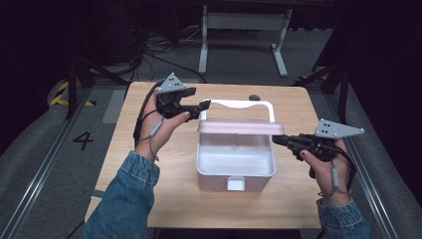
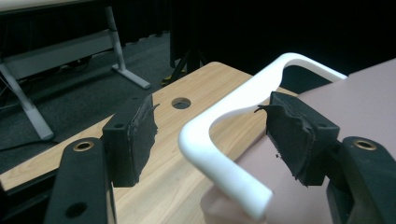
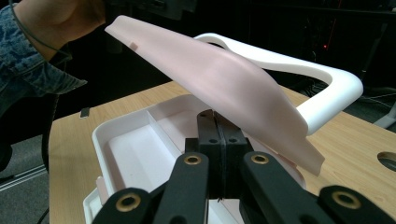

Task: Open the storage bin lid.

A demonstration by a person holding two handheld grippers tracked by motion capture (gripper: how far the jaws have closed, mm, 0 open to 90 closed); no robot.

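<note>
Box of pale pink plastic sits at the middle of our wooden table, its lid lifted and its white handle standing up behind. Inside we see a divider splitting the tray into compartments, and a small white latch on the front wall. Our left gripper is at the box's far left corner with its jaws spread wide, the bend of the handle passing between them; neither pad clearly touches it. Our right gripper comes in from the right side at the lid's edge, jaws pressed together; we cannot tell whether they pinch anything.
</note>
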